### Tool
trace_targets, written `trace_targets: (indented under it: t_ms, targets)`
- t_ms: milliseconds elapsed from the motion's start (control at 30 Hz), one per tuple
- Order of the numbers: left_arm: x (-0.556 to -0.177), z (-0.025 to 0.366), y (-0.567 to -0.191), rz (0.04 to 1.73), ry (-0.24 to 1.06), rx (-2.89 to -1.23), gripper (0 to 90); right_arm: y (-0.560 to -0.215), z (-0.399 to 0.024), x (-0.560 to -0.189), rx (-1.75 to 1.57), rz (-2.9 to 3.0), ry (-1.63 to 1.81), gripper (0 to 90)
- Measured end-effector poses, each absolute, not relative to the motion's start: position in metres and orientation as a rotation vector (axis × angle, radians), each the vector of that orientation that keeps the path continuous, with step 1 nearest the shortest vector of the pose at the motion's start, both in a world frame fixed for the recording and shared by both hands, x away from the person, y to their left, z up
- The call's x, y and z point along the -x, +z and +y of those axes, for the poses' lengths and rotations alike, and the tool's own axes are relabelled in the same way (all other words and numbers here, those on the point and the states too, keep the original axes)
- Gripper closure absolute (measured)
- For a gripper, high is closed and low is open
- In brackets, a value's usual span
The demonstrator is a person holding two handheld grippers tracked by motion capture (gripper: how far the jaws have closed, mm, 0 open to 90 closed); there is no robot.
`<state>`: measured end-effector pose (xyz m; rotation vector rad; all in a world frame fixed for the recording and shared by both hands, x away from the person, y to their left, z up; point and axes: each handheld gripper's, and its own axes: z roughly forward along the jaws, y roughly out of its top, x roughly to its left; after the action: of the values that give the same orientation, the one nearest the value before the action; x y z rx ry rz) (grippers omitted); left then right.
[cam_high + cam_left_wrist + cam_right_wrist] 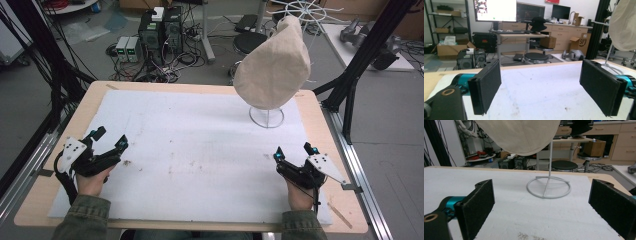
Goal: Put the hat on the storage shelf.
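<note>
The left gripper [111,139] sits near the left edge of the table [45,190]. Its jaws are spread wide w/ nothing between them. The right gripper [294,151] sits near the right edge, jaws spread wide too, nothing pinched.

Between the two grippers lies lots of bare white mat [200,150]. Room to move there is big. Ahead of the right gripper, a bit to its left, stands a white wire stand [266,117] w/ a round foot. A tan cloth cap [272,62] hangs on top of it. Cap and stand are well apart from both grippers. In the left gripper view the cap [624,25] is far off ahead to the right.

Small brown crumbs [126,162] lie on the mat just by the left gripper. More crumbs [524,235] lie between the right gripper's jaws, close in.

The cap's top is cut off in the right gripper view [521,135], and its side is cut off in the left gripper view. The cap hides the top of the stand's pole.

A box [579,42] far behind the table has "SF" on it. Writing on the screen [495,10] is too blurry to read.
</note>
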<state>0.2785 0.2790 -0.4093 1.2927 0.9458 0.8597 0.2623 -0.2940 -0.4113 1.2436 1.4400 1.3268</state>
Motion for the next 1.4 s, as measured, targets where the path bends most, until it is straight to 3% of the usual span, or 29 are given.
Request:
trace_targets:
  t_ms: [400, 1400]
  targets:
    - [-0.265, 0.296, -0.42, 1.009, 0.879, -1.284, 16.9, -0.412, -0.293, -0.263, -1.244, 1.445, 1.323, 5.7]
    - [-0.265, 0.298, -0.422, 0.997, 0.857, -1.302, 16.6, -0.412, -0.294, -0.26, -1.239, 1.449, 1.324, 5.7]
